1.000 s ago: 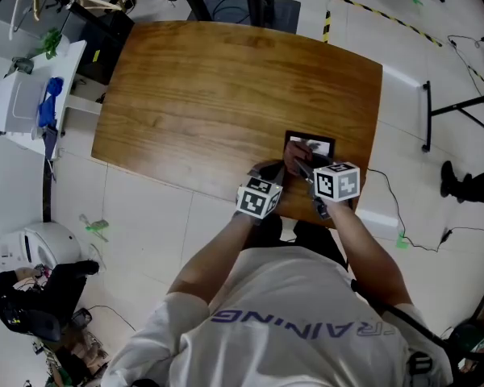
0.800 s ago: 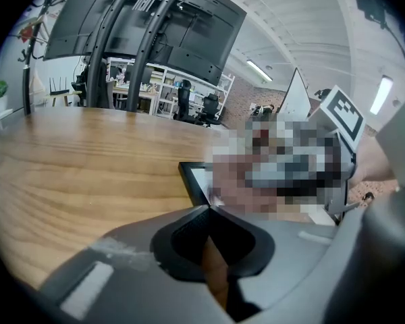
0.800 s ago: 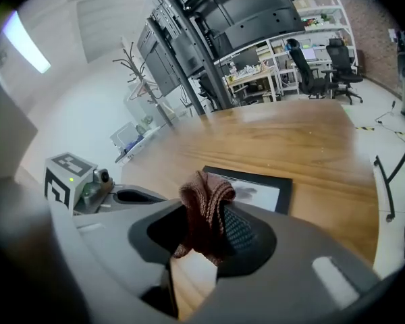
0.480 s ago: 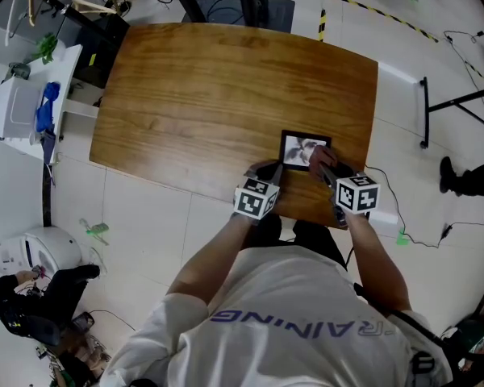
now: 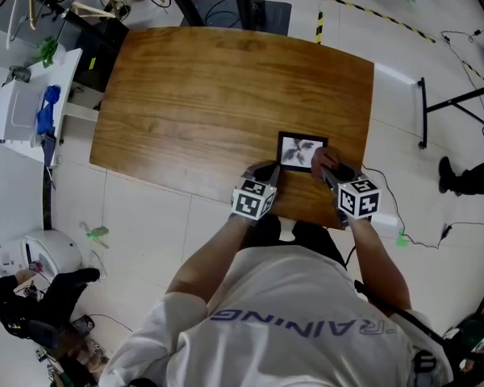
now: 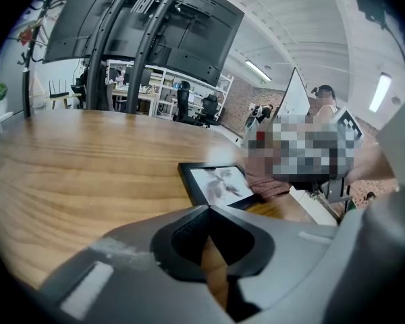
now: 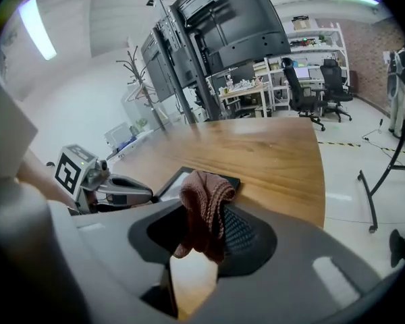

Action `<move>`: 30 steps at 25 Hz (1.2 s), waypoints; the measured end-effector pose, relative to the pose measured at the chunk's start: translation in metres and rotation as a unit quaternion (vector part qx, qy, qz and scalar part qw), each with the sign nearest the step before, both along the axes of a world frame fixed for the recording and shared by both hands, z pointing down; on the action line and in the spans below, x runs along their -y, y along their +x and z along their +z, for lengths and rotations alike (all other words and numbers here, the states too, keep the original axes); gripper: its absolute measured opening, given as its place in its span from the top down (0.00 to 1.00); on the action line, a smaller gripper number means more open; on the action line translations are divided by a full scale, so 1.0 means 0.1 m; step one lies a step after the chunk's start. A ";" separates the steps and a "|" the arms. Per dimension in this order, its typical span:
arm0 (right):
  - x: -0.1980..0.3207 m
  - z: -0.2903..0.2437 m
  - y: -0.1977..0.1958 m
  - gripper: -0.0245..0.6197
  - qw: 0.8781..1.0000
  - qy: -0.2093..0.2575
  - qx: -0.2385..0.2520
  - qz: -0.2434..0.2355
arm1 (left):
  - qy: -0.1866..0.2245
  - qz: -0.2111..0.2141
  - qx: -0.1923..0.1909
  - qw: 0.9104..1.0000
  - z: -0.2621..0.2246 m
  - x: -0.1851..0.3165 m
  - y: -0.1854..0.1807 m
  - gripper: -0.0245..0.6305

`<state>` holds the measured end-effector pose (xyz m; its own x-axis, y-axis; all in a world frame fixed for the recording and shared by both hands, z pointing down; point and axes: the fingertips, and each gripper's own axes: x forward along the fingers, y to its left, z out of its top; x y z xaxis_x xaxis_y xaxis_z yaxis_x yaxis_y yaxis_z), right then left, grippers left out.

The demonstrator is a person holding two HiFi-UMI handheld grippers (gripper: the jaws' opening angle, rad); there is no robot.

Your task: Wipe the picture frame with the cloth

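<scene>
A small black picture frame (image 5: pixel 301 151) lies flat near the front right of the wooden table (image 5: pixel 210 95); its pale print shows uncovered. My right gripper (image 5: pixel 324 168) is shut on a reddish-brown knitted cloth (image 5: pixel 321 160), which sits at the frame's right edge. The right gripper view has the cloth (image 7: pixel 204 211) bunched between the jaws, hanging over the frame (image 7: pixel 170 182). My left gripper (image 5: pixel 270 170) rests just off the frame's near left corner, its jaws together with nothing in them. In the left gripper view the frame (image 6: pixel 214 184) lies ahead of that gripper (image 6: pixel 209 248).
The table's front edge runs just under both grippers. A white cart (image 5: pixel 24 103) stands left of the table, a black stand (image 5: pixel 426 115) and cables on the floor to the right. Large screens on a rack (image 7: pixel 216 25) rise past the far edge.
My right gripper has slid the cloth rightward off the frame's face to its right edge, uncovering the print. The left gripper has barely moved.
</scene>
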<state>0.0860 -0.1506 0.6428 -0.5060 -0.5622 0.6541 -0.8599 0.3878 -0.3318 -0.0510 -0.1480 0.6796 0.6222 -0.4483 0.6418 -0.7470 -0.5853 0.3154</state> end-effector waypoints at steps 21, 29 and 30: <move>0.47 -2.83 1.37 0.78 0.938 0.318 0.035 0.131 | 0.302 -0.096 -0.063 0.946 -2.92 0.81 -0.35 0.96; 0.41 -2.99 1.55 0.78 0.931 0.337 0.034 0.138 | 0.332 -0.083 -0.083 0.936 -3.22 0.88 -0.04 0.96; 0.41 -3.01 1.55 0.78 0.930 0.340 0.033 0.137 | 0.340 -0.082 -0.078 0.934 -3.24 0.88 -0.03 0.96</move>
<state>0.2409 -0.1915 0.3416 -0.3086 -0.9484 0.0724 -0.9439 0.2960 -0.1464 -0.0541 -0.2359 0.3556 0.5715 -0.8165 0.0819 -0.8202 -0.5715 0.0257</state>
